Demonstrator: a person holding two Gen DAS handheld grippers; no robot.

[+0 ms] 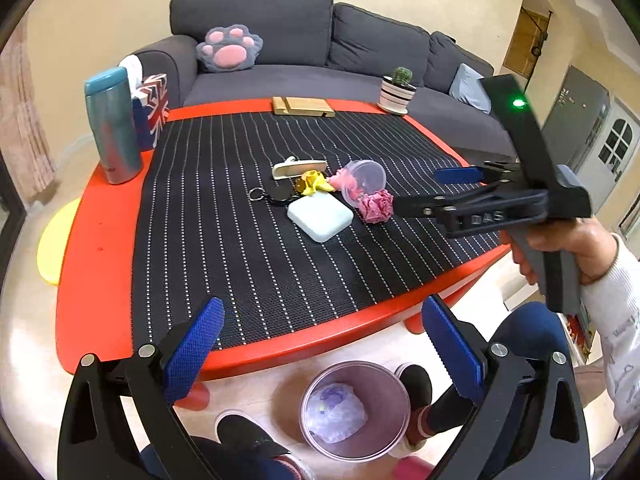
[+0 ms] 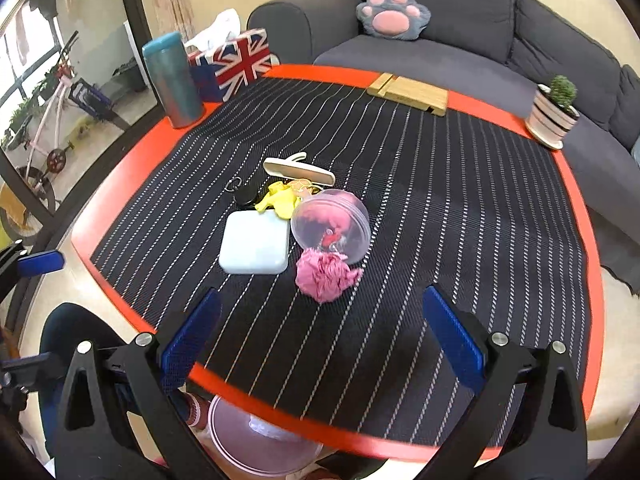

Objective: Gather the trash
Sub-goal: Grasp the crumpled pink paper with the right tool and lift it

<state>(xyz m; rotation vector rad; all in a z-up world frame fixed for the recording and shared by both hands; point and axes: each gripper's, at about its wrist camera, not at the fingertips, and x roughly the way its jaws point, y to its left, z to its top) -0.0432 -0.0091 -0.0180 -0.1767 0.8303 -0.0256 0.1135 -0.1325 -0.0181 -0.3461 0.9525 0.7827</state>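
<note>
While both jaws stand wide apart and empty, the right hand-held gripper (image 2: pixel 320 320) faces the crumpled pink paper (image 2: pixel 325 274) on the counter (image 2: pixel 132 196); the left hand-held gripper (image 1: pixel 322 336) hangs above the waste bin (image 1: pixel 394 396).

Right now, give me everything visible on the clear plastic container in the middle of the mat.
The clear plastic container is a round, see-through tub lying on its side on the striped mat, round face toward the right wrist camera. Pink material with a red bit shows inside. Whether it has a lid on, I cannot tell. The crumpled pink paper rests against its near side, the yellow scrap sits at its far left, and the pale blue case lies just left. Neither gripper touches it.
</note>
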